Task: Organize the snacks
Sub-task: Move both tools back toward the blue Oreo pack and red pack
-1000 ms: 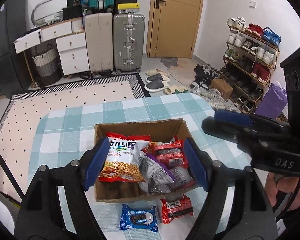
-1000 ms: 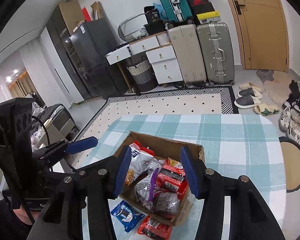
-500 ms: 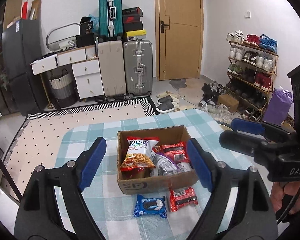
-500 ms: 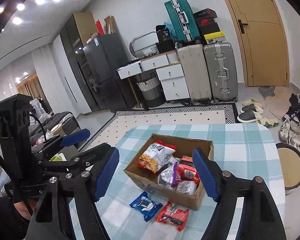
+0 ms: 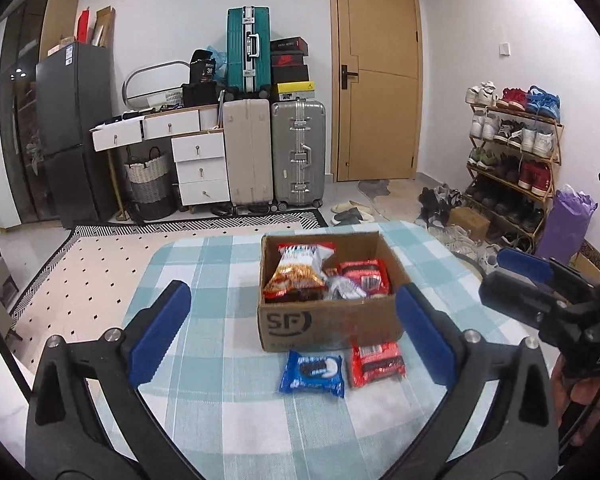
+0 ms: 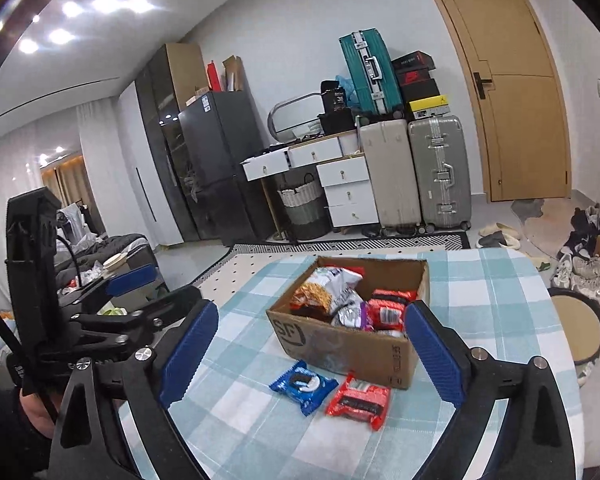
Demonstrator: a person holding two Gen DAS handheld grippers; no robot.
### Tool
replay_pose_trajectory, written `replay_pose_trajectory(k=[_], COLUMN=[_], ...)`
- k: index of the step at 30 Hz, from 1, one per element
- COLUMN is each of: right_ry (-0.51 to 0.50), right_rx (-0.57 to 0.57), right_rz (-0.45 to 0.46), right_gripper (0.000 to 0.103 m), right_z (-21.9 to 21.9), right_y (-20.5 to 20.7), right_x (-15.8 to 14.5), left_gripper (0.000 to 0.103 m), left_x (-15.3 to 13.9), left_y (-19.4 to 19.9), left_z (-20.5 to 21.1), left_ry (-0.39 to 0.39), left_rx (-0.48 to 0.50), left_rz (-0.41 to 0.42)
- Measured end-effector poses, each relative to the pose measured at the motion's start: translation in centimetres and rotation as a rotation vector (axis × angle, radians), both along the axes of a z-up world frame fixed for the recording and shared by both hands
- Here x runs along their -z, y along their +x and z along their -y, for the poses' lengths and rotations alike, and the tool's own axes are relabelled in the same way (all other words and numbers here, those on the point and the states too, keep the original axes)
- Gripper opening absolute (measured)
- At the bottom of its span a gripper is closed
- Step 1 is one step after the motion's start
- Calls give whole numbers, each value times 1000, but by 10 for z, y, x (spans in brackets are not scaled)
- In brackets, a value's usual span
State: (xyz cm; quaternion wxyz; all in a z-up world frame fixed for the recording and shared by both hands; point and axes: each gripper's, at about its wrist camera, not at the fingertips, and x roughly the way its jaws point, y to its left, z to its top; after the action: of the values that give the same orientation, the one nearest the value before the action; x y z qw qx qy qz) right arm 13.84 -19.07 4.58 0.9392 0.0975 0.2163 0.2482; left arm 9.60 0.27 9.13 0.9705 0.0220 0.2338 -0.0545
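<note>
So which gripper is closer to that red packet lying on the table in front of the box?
Right, narrowly, I'd judge. The right gripper faces the red packet almost head-on, its empty jaws opening. The left gripper, also opening and empty, stands off to the packet's left.

Brightness: the room is evenly and fairly brightly lit.
Source: ceiling spotlights (image 6: 72, 8) are seen at the upper left of the right wrist view, blown out to white.
Shadows: soft, short ones are cast on the checked tablecloth (image 5: 228, 400).
Distortion: straight lines are bowed by the fisheye; corners are blacked out.
Sharpness: slight softness is noted throughout.
</note>
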Motion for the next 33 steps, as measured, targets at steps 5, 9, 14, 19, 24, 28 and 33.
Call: replay_pose_trajectory(k=[5,9,14,19,24,28,33], right_ry=[19,-30,-86,-130,-181,-208,-267], right_rx=[30,54,58,59,46,50,66], right_rz=[-35,-55,-105,-115,-153,-212,-284], right_gripper=[99,100,100,100,100,100,100], right_z=[6,6,4,-6,-15,-21,-38], right_y=[-7,-14,-11,-5,9,27,59], right_x=[33,64,97,118,138,146,158], left_gripper=[102,102,102,102,102,102,102], left_x=[29,65,109,142,167,174,171], left_y=[-8,2,14,23,26,35,30], left_z=[-8,-12,-21,-30,-35,-41,-45], left_ry=[14,-8,-24,-47,-52,-80,-99], left_rx=[-37,-61,-82,-104,-109,-131,-136], left_rz=[26,-28,-86,-103,-124,-153,-147])
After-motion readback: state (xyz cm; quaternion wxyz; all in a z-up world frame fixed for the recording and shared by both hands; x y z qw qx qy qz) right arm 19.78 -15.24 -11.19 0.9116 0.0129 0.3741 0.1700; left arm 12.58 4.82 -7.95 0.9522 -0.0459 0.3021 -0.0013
